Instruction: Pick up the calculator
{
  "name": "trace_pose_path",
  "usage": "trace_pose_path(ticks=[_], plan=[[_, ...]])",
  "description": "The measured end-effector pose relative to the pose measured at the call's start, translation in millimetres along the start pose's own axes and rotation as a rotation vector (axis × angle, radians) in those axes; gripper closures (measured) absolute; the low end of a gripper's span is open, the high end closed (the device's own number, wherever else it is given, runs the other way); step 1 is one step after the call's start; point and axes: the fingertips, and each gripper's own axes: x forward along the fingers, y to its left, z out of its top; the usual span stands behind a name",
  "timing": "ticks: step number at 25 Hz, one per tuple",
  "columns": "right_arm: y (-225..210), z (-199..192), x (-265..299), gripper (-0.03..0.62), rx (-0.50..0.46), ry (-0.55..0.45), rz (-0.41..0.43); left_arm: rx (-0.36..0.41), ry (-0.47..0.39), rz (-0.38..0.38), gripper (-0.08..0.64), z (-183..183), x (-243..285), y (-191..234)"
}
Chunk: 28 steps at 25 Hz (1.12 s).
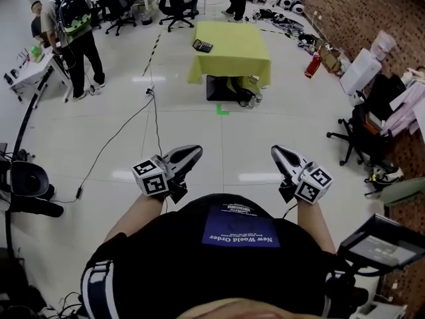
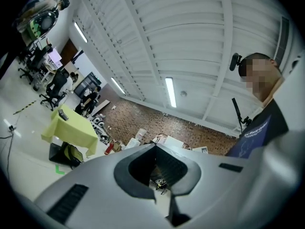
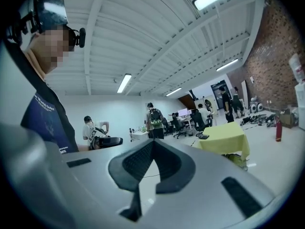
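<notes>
The calculator [image 1: 202,46] is a small dark slab near the left edge of a table under a yellow-green cloth [image 1: 236,58], far ahead across the white floor. My left gripper [image 1: 192,153] and right gripper [image 1: 279,153] are held out in front of the person's body, well short of the table, both shut and empty. In the left gripper view the calculator [image 2: 63,115] lies on the table [image 2: 74,132] at far left, beyond the left gripper [image 2: 155,147]. The right gripper view shows the table [image 3: 226,138] and calculator [image 3: 204,137] to the right of the right gripper [image 3: 152,142].
A person with a backpack [image 1: 73,32] stands at the far left by a desk. Office chairs [image 1: 176,2] stand behind the table, a black bag [image 1: 222,88] under it. A cable [image 1: 154,115] runs over the floor. A red extinguisher [image 1: 313,65] and clutter line the brick wall.
</notes>
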Motion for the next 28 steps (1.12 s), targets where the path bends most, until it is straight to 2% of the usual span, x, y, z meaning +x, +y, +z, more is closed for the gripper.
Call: trace_pose_path(ticks=[5,9,15,21,23,28], plan=[[-30.6,2.4,38.0,0.604,0.009,0.025,0.012,-0.037,-0.021,0.038,0.554,11.2,4.5,42.7],[-71.7,3.3,64.1,0.604,0.029,0.027,0.037,-0.048,-0.026,0.072,0.554,17.9,25.7,77.8],[-159.3,20.5,105.6,0.605,0.011,0.044,0.129,0.017,-0.064,0.144,0.554,48.6,94.5,122.2],[-230.8,56.4,138.0,0.604,-0.050,0.069,0.242,0.042,-0.121,0.184,0.554,77.2,169.7,154.3],[-254.5,65.8,144.7,0.604,-0.054,0.066,0.254,0.037,-0.134,0.180,0.554,83.5,194.8,164.0],[-297.1,73.7,146.6,0.604,-0.046,0.055,0.256,0.037,-0.096,0.173,0.554,86.1,238.5,183.5]])
